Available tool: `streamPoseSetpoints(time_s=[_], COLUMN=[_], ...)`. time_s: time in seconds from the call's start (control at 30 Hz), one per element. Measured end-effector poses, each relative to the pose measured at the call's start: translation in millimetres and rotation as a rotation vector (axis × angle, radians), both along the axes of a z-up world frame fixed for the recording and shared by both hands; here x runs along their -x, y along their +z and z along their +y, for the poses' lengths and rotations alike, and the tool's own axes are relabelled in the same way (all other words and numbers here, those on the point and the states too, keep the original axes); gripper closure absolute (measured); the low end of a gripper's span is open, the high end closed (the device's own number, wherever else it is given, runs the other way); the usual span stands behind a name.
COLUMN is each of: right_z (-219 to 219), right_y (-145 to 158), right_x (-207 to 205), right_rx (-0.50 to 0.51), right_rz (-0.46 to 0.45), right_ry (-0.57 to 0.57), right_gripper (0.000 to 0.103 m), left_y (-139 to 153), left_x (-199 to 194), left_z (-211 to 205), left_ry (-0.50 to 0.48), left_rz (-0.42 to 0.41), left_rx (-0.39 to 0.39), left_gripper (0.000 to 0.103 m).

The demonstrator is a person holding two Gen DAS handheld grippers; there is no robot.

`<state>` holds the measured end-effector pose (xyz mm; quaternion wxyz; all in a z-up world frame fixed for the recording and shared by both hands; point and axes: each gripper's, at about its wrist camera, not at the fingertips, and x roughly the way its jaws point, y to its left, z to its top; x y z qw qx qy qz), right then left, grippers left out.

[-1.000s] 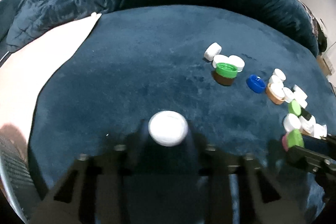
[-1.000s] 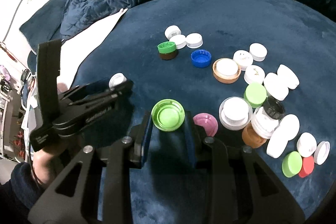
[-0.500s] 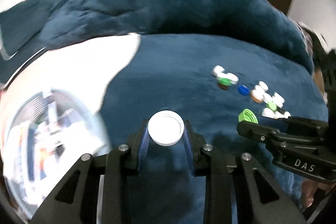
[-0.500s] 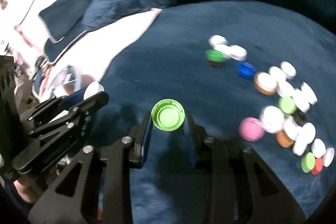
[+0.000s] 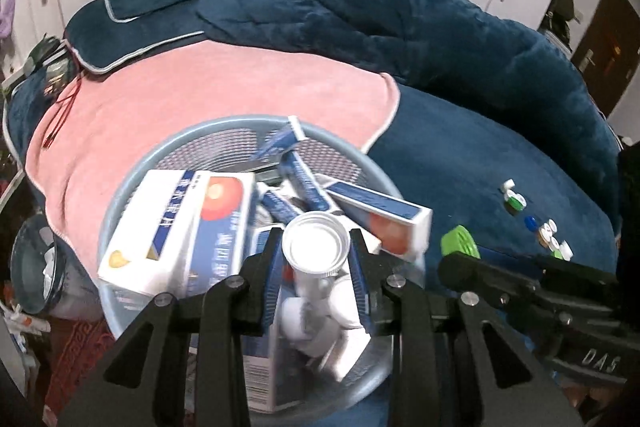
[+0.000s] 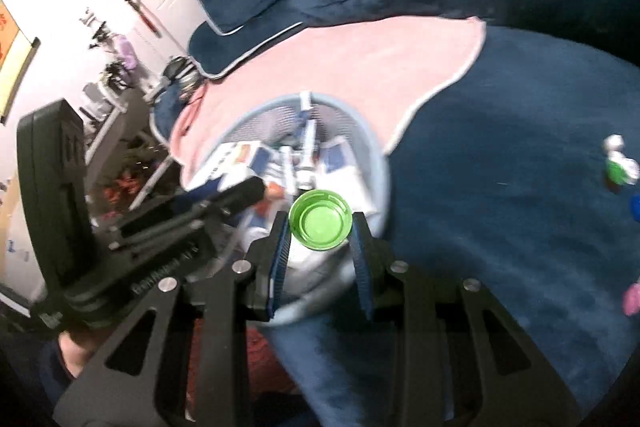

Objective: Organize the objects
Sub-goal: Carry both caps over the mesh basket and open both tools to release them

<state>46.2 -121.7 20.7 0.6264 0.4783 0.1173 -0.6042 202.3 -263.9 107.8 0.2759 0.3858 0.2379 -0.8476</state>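
My left gripper (image 5: 316,247) is shut on a white cap (image 5: 315,246) and holds it over the light blue basket (image 5: 120,195), which is full of white and blue boxes and several white caps. My right gripper (image 6: 320,223) is shut on a green cap (image 6: 321,219) and holds it above the near right rim of the same basket (image 6: 380,167). The right gripper with its green cap (image 5: 460,241) also shows at the right of the left wrist view. Several loose caps (image 5: 548,227) lie far right on the dark blue blanket.
The basket sits beside a pink towel (image 5: 200,95) on the bed. A bunched dark blue duvet (image 5: 360,7) and pillow lie behind. A pink cap (image 6: 632,293) and a green and white cap group (image 6: 618,163) lie at the right. The bed edge drops off at left.
Both grippers have swung left from the cap pile, carrying their caps. They now hang over the basket, which has come fully into view.
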Motion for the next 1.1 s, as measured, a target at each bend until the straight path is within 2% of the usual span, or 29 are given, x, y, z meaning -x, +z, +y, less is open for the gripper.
streamPoseSetpoints(time_s=[0.03,0.07,0.1,0.13,0.17,0.2,0.23,0.27,0.47,0.7,0.9,1.1], right_z=[-3,-7,-10,-11,-9,-6,-1,3,30,72,120,191], right_y=[-1,-4,-8,-11,-12,-12,-10,-8,-1,3,1,-16], right_x=[1,3,6,8,12,13,15,16,25,45,70,108], right_rx=[0.001,0.006,0.006,0.002,-0.001,0.003,0.009,0.009,-0.054,-0.103,-0.145,-0.205], right_rz=[-0.022,-0.068,-0.119,-0.149,-0.163,-0.154,-0.141,-0.126,0.027,0.127,0.135,0.082], right_ry=[0.003,0.005,0.004,-0.003,-0.025,-0.048,-0.066,-0.073,-0.146,-0.232,-0.332,-0.505], right_gripper=[0.071,0.071,0.067,0.060,0.043,0.034,0.029,0.023,0.004,0.000,0.000,0.000], left_y=[-1,-2,-2,-1,0,2,2,3,7,13,11,0], left_x=[-1,-2,-4,-7,-9,-11,-10,-10,-1,20,47,81], left_z=[-1,-3,-4,-5,-5,-5,-4,-2,15,50,90,141], left_ry=[0.003,0.008,0.014,0.019,0.030,0.034,0.036,0.037,0.007,-0.067,-0.169,-0.292], left_rz=[0.002,0.000,-0.005,-0.004,-0.001,-0.002,-0.010,-0.020,-0.035,-0.033,-0.042,-0.080], left_rx=[-0.001,0.001,0.003,0.003,0.010,0.022,0.034,0.045,0.059,0.066,0.062,0.060], left_gripper=[0.070,0.058,0.032,0.022,0.014,0.009,0.006,0.005,0.003,0.003,0.002,0.002])
